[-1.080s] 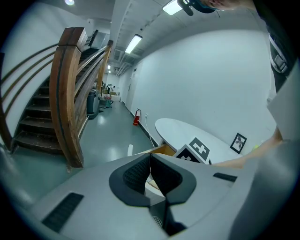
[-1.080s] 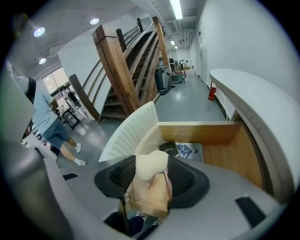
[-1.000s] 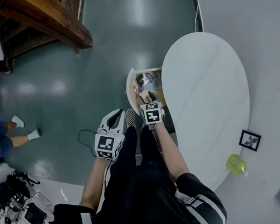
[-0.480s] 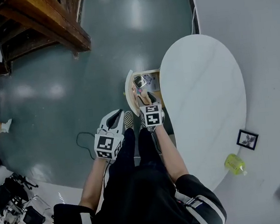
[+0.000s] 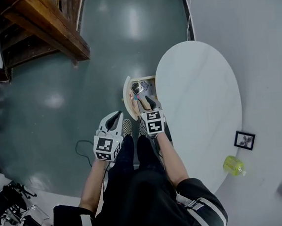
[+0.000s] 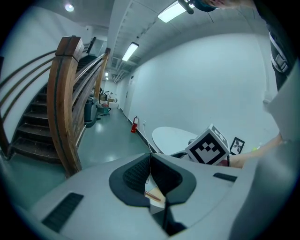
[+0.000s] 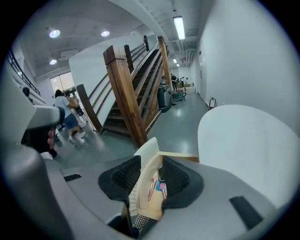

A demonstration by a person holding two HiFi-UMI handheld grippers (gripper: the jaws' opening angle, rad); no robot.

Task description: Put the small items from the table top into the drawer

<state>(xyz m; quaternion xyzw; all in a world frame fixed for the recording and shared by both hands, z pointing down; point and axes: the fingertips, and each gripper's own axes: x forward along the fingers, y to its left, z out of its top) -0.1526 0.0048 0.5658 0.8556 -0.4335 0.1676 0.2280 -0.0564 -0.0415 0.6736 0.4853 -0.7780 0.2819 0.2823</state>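
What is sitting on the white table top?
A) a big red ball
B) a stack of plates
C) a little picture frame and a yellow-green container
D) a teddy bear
C: the head view shows a little picture frame and a yellow-green container close together near one end of the white table.

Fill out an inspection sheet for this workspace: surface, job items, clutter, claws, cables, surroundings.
Surface: white oval table top, nothing seen on its middle.
Job's things: drawer open at the table's left edge, small items inside.
Clutter: picture frame and yellow-green item by the table's right edge; cannot tell whether on it.
Grippers: left claw shut, empty; right claw open, just been closing, nothing held, pointing at the drawer.
Cables: dark cable on floor; white cable by the wall.
Surroundings: wooden staircase.
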